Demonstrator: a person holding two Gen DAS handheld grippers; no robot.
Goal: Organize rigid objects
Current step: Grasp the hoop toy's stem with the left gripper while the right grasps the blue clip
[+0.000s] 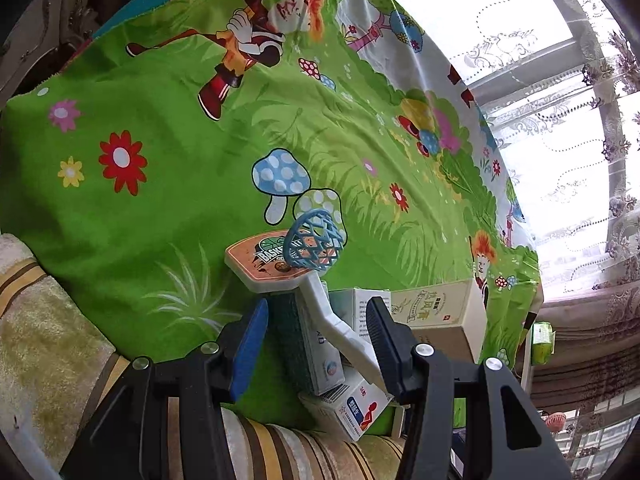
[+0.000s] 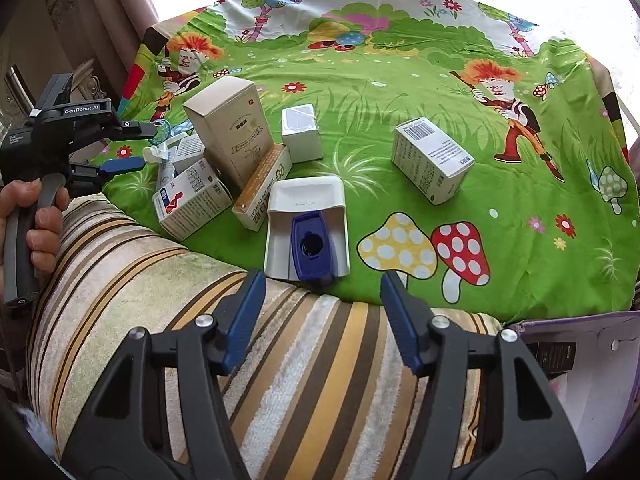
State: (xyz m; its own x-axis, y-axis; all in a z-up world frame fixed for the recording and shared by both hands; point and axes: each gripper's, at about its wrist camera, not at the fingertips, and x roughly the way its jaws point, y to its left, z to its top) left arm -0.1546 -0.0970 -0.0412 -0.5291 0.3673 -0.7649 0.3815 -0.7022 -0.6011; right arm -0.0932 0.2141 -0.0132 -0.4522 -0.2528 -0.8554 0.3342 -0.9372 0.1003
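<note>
A toy basketball hoop (image 1: 286,258) with a blue net, orange backboard and white stem lies across small boxes. My left gripper (image 1: 318,318) is open, its jaws either side of the stem and a green-sided box (image 1: 310,344); it also shows in the right wrist view (image 2: 136,146). My right gripper (image 2: 322,306) is open and empty above the striped towel, just before a white holder (image 2: 306,204) with a dark blue insert. A tall beige box (image 2: 232,132), a red-and-white box (image 2: 192,202), a yellow-striped box (image 2: 262,186), a small white box (image 2: 302,130) and a barcoded box (image 2: 432,162) lie on the cloth.
A green cartoon cloth (image 2: 400,92) covers the table. A striped towel (image 2: 200,304) lies along the near edge. A purple-edged white box (image 2: 588,364) sits at the right. Lace curtains and a window (image 1: 540,80) lie beyond the table.
</note>
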